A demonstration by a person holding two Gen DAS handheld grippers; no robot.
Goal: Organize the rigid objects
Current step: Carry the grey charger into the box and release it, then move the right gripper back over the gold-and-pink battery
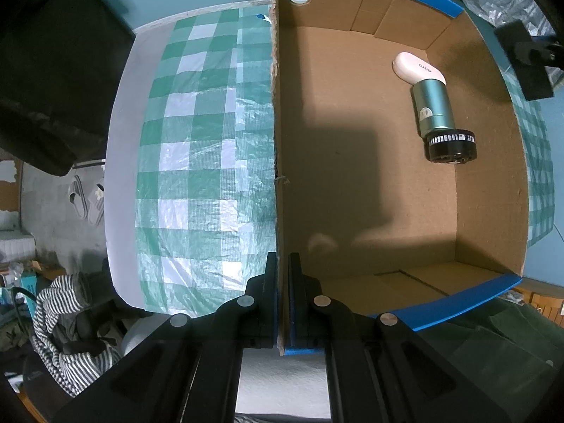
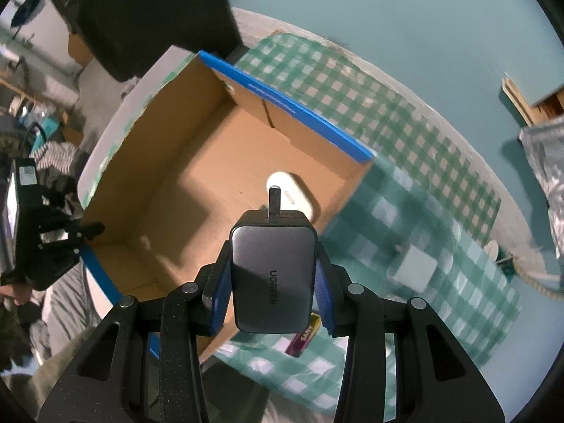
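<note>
An open cardboard box (image 1: 352, 183) with blue-edged flaps sits on the green checked tablecloth (image 1: 197, 148). My left gripper (image 1: 281, 275) is shut on the box's left wall near its front corner. Inside the box lie a white oval case (image 1: 416, 70) and a teal cylinder with a black cap (image 1: 440, 123). My right gripper (image 2: 273, 275) is shut on a grey UGREEN charger (image 2: 273, 275) with its prongs pointing forward, held above the box's near right wall (image 2: 338, 204). The white case (image 2: 296, 194) shows behind the prongs. The left gripper (image 2: 53, 246) shows at the box's left corner.
On the cloth right of the box lie a white square block (image 2: 416, 268), a small purple and yellow packet (image 2: 303, 338) and a rope end (image 2: 535, 278). A silver foil bag (image 2: 546, 162) lies at the far right. Clothes and clutter (image 1: 63, 320) lie beyond the table's left edge.
</note>
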